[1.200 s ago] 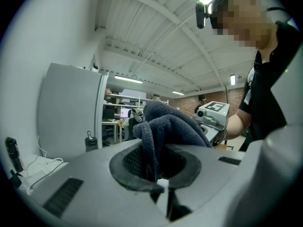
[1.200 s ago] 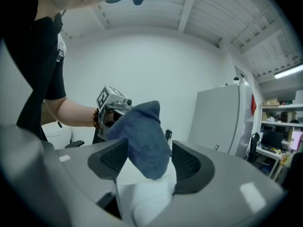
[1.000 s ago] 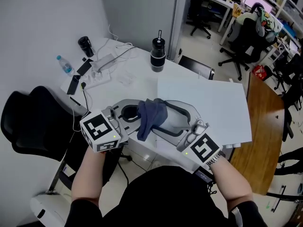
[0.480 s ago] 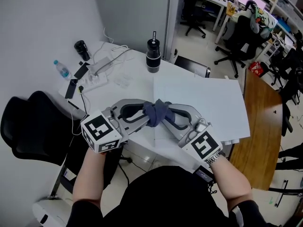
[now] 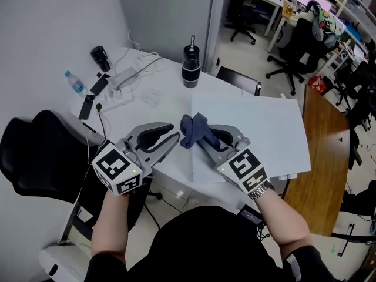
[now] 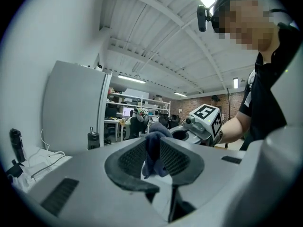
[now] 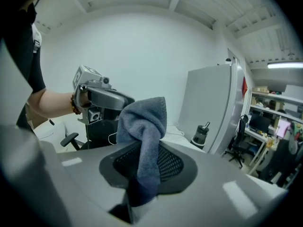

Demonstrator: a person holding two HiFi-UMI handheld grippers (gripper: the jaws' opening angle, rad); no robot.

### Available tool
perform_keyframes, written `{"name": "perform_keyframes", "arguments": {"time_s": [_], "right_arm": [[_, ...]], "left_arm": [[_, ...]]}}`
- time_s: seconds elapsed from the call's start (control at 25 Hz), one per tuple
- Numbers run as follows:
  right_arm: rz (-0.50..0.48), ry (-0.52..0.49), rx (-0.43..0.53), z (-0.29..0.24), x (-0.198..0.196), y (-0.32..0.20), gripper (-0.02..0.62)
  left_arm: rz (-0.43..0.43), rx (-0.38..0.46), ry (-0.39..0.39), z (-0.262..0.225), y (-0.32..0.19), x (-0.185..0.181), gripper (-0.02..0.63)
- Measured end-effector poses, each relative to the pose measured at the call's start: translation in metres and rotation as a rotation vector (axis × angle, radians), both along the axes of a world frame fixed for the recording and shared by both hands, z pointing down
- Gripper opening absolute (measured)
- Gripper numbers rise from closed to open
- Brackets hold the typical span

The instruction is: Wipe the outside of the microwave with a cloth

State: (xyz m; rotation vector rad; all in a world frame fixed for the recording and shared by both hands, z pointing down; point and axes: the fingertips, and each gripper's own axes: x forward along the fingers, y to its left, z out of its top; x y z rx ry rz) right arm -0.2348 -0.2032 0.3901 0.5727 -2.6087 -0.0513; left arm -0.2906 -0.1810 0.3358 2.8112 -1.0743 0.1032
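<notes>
Left gripper (image 5: 174, 140), jaws apart and empty, points at the blue-grey cloth (image 5: 191, 128) just beyond its tips, leaving the hold to the right gripper (image 5: 200, 138). That gripper's jaws are closing on a fold, with the rest bunched above them, seemingly as a wiping pad. No writing is legible; the cubes (image 5: 117, 168) show only square markers.

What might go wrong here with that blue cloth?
The right tool, its jaws closing, pinches only a fold of the cloth; the loose bunch above might slip out. The left tool sits right beside the cloth and might snag it. The black bottle on the table might get knocked over.
</notes>
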Motion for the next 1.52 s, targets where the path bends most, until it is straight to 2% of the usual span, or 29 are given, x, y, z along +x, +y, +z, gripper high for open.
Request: {"name": "perform_keyframes", "arguments": {"time_s": [0.32,0.76,1.0,1.24,1.52], "right_arm": [[0.001,0.130,-0.079,0.031,-0.006,-0.003,0.077],[0.046,0.121,-0.093,0.033,0.012,-0.010,0.074],[0.114,0.146,-0.085,0.033,0.053,-0.025,0.074],[0.167,0.144,-0.089,0.033,0.096,-0.037,0.074],[0.214,0.135,-0.087,0.035,0.146,-0.050,0.074]], "left_arm": [[-0.067,0.010,0.043,-0.002,0.001,-0.006,0.072],[-0.098,0.015,0.048,-0.002,0.004,0.005,0.057],[-0.107,0.025,0.048,-0.008,0.005,0.021,0.051],[-0.088,0.032,0.046,-0.013,0.003,0.053,0.046],[-0.087,0.046,0.029,-0.016,0.001,0.089,0.006]]}}
